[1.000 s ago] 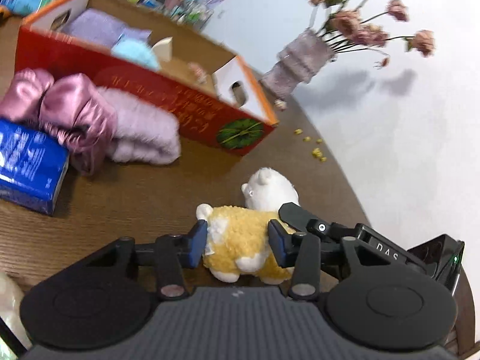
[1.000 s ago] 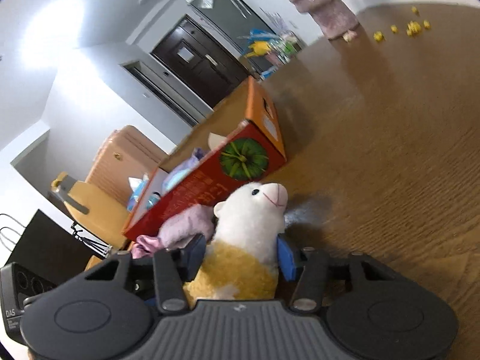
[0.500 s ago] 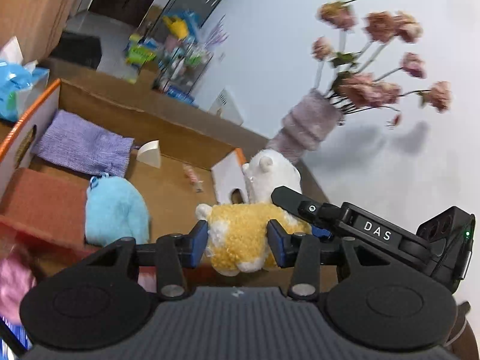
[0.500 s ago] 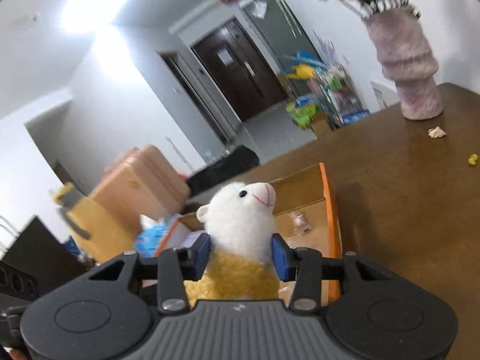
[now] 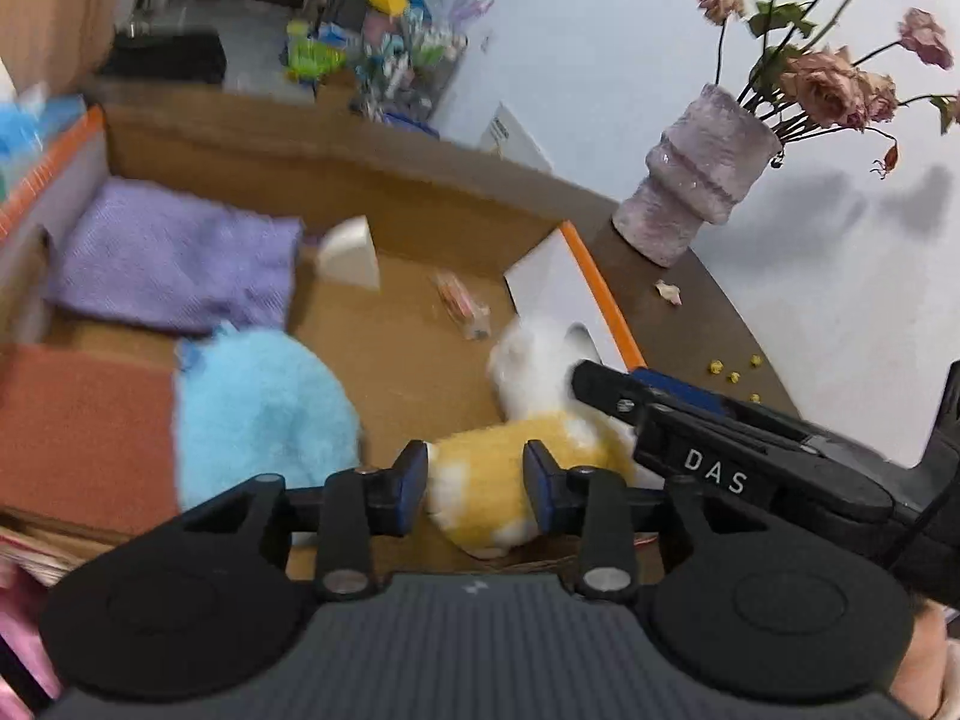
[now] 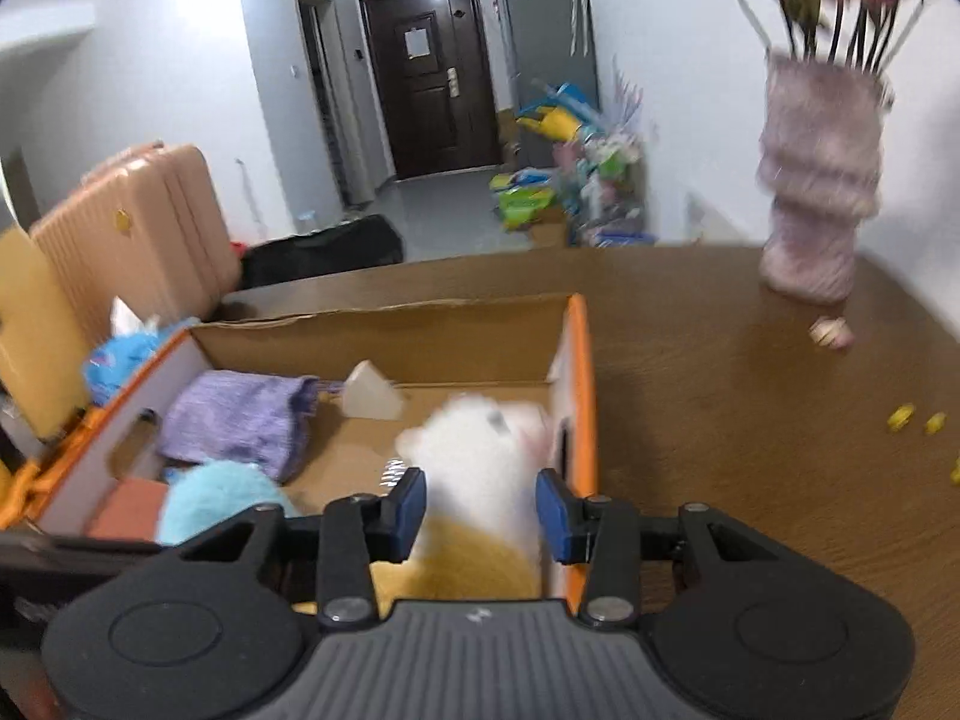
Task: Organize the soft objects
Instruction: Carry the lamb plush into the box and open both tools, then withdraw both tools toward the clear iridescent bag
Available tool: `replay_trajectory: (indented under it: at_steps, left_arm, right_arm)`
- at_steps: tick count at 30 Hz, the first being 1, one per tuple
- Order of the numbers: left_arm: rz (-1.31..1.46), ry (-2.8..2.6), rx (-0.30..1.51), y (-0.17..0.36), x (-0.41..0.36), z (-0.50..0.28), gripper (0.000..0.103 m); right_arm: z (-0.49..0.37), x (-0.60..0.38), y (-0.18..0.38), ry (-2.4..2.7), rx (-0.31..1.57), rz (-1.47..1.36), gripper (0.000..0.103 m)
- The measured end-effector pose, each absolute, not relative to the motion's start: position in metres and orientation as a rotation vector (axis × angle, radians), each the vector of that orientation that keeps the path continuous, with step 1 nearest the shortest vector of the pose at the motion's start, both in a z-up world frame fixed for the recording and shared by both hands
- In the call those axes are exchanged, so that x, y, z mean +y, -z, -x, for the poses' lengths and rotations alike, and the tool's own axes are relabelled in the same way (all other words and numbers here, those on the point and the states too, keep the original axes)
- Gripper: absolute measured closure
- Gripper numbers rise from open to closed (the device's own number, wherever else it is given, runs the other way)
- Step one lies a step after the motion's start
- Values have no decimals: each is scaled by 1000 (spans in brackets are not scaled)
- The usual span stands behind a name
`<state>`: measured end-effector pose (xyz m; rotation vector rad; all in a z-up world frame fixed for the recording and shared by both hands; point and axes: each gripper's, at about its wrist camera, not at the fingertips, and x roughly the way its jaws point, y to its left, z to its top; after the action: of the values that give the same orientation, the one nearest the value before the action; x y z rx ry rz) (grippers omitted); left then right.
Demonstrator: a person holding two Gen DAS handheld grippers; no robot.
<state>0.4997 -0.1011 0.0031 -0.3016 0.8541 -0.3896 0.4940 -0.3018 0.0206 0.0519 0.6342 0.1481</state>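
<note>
A white and yellow plush alpaca (image 5: 504, 474) hangs over the right end of an open cardboard box (image 5: 384, 192). My left gripper (image 5: 474, 486) is shut on its yellow body. My right gripper (image 6: 480, 507) is shut on its white neck (image 6: 480, 456), and its body shows in the left wrist view (image 5: 720, 456). In the box lie a light blue plush (image 5: 258, 414), a purple cloth (image 5: 174, 258) and a white wedge (image 5: 351, 252). The box also shows in the right wrist view (image 6: 420, 318).
A pink vase of dried roses (image 5: 702, 180) stands on the brown table (image 6: 750, 420) right of the box. Yellow crumbs (image 6: 912, 420) lie on the table. A peach suitcase (image 6: 138, 222) stands behind the box on the left.
Both grippers lifted the alpaca off the table and carried it over the box's right end, then lowered it toward the box floor. Both stayed shut on it.
</note>
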Motion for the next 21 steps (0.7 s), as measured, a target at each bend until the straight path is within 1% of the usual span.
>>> replay_trajectory:
  at_steps: [2,4,6,7,8,10,11,12,13,15,18,20,21]
  left_arm:
    - [283,383,793,-25,-92,-486,59]
    - [269,359,735,-49,-83,-472,58]
    - [247,326,661,-77,-70,-455,52]
    - [227,307,629,-89,-64,-447,45]
    - [206,283,597,-101,-58,-439,38]
    - [146,222,551,-120,-46,-422,32]
    - [100,191,534,-126,-42,-413,28]
    - [48,166,514,-130,-39,-402,27]
    - [5,136,500,-130,-35,-392,27]
    - [-50,104,491,-129,-29,-376,27]
    - [-67,82,488,-126,-17,-355,25]
    - [-70,71,466,-125,-6,-335,21]
    - [-75,75,448,-122,2,-321,20]
  right_arm:
    - [-491,-306,-32,-171,615,-61,62]
    - [-485,-310,-48,-183,589,-71,63]
    - [-474,-312,-66,-183,560,-62,63]
    - [-470,-312,-73,-191,555,-62,63]
    - [-464,-311,-81,-206,553,-57,61]
    - [-452,-309,-95,-217,535,-47,53]
    - [-445,-307,-101,-212,521,-33,51]
    - [-436,-306,-107,-204,505,-20,47]
    - [-428,-305,-110,-199,490,-14,41]
    - [-411,-305,-115,-208,467,-8,34]
    - [-389,-300,-120,-218,443,-4,34]
    - [-367,-295,-120,-229,408,4,33]
    - [-353,-291,-119,-246,385,11,28]
